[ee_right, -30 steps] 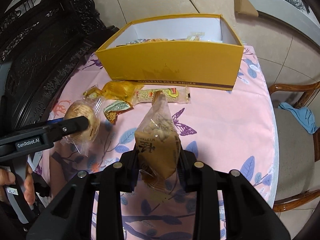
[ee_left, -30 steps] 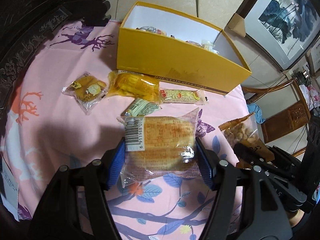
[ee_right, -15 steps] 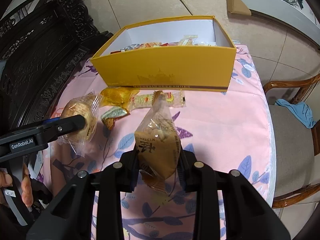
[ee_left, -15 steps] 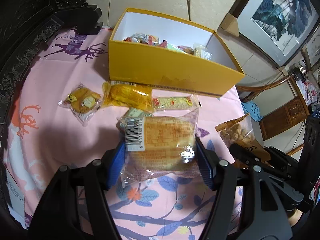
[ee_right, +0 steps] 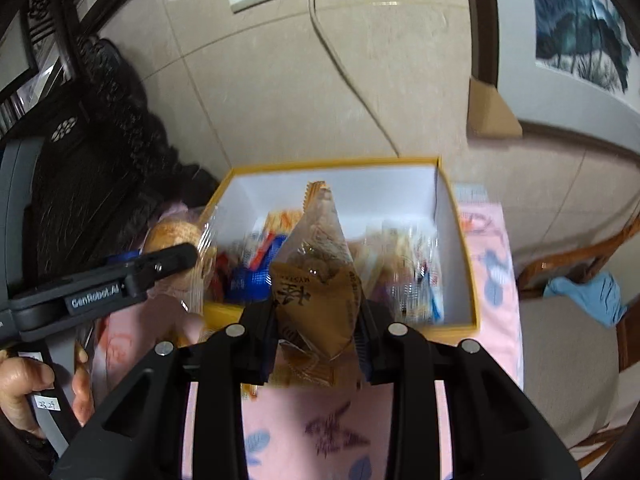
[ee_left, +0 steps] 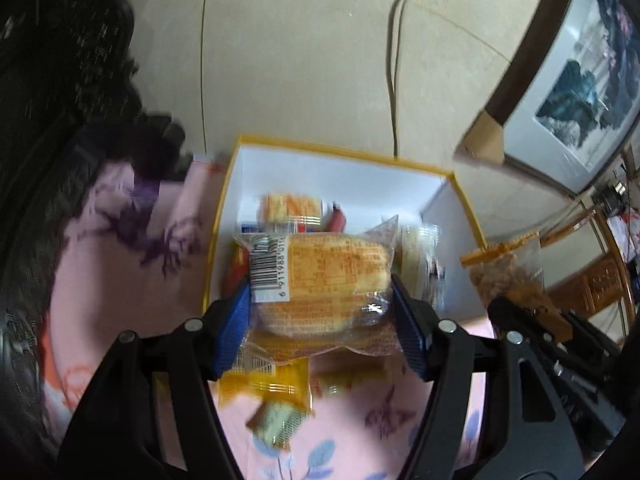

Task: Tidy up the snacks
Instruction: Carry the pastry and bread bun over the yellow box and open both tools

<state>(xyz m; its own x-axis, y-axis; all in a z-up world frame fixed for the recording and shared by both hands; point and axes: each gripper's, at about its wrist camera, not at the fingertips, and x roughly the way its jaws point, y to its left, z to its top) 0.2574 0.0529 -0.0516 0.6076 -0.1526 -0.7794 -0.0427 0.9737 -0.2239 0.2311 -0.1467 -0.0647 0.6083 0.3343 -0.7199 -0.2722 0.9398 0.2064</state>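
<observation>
Left gripper [ee_left: 322,320] up in front of the open yellow box [ee_left: 466,204], its blue-padded fingers [ee_left: 234,326] clamped on both ends of a clear-wrapped bread bun [ee_left: 320,280]; barcode sticker at the bun's left end, orange print across the wrapper. Seen from the left wrist, the bun hangs clear of the tabletop [ee_left: 100,280], over the box's near wall. Right gripper [ee_right: 316,312] likewise raised, fingers narrow and pinching the brown lower part of a nut bag [ee_right: 318,280], which stands upright with its clear, crimped top pointing up against the white inner wall of the box. In the left wrist view the same bag shows at the right, just beside the box's right wall. Box interior white, already carrying a loose heap of wrapped snacks: an orange-and-white packet [ee_left: 290,208] toward the back, clear wrappers to the right, a blue one near the middle in the right wrist view. On the pink patterned cloth in front of the box, below the bun, lie a yellow packet [ee_left: 266,384] and a small green-and-white sachet [ee_left: 278,420], blurred. A hand [ee_right: 36,384] grips the left gripper's handle at the lower left of the right wrist view. Wall socket with a plugged-in cable [ee_right: 344,68] behind the box; framed picture [ee_left: 580,92] leaning at the right.
</observation>
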